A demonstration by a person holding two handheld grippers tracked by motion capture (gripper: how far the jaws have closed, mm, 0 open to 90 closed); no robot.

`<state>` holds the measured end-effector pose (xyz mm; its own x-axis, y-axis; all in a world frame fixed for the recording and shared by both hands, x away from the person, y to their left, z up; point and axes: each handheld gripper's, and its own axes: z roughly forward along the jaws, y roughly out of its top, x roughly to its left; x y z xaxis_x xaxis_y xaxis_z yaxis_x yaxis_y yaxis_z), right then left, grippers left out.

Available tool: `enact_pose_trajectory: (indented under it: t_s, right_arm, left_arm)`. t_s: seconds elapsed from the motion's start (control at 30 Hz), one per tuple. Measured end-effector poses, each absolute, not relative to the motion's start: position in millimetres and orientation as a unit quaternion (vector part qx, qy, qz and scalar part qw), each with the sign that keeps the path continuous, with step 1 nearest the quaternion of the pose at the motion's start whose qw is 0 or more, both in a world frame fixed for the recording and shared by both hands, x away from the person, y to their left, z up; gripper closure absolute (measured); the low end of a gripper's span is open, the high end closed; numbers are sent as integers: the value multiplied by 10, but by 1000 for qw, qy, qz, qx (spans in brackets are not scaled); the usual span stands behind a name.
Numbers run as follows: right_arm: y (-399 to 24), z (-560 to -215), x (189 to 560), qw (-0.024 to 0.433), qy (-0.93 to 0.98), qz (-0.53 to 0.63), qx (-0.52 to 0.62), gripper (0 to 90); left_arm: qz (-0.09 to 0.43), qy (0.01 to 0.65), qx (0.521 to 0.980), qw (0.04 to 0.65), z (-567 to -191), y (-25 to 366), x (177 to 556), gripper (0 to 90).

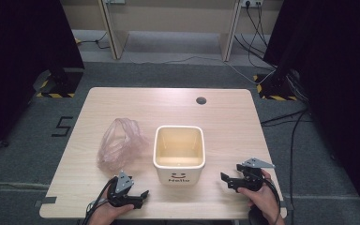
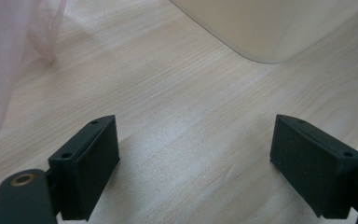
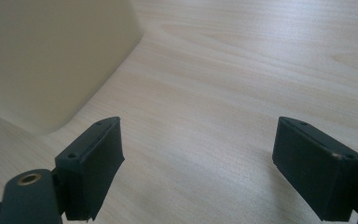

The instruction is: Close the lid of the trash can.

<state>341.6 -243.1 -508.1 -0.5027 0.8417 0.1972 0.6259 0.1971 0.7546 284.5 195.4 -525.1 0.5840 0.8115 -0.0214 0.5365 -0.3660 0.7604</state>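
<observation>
A cream square bin (image 1: 178, 152) with a smiling face and "Hello" on its front stands empty at the middle of the wooden table (image 1: 225, 112). A crumpled pink translucent plastic bag (image 1: 120, 143) lies just left of it. My left gripper (image 1: 139, 196) rests near the front edge, below the bag, open with nothing between its fingers. In the left gripper view the gripper (image 2: 196, 149) faces bare wood, with the bag (image 2: 9, 56) at left and the bin (image 2: 270, 28) at top right. My right gripper (image 1: 229, 174), right of the bin, is open and holds nothing; ahead of the gripper (image 3: 198, 149) the bin (image 3: 51, 56) stands at left.
A dark round cable hole (image 1: 201, 100) sits near the table's far edge. Black stands with striped bases (image 1: 56, 84) and trailing cables (image 1: 281, 117) are on the grey floor around the table. Bare wood lies behind and to the right of the bin.
</observation>
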Motion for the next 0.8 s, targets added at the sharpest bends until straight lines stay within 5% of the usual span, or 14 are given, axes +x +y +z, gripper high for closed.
enact_pose_trajectory:
  t_s: [0.8]
  right_arm:
    - [-2384,-5138,3419,153,792,372,459,164]
  left_arm:
    - [182,420,805,379,-5256,1946,2843,132]
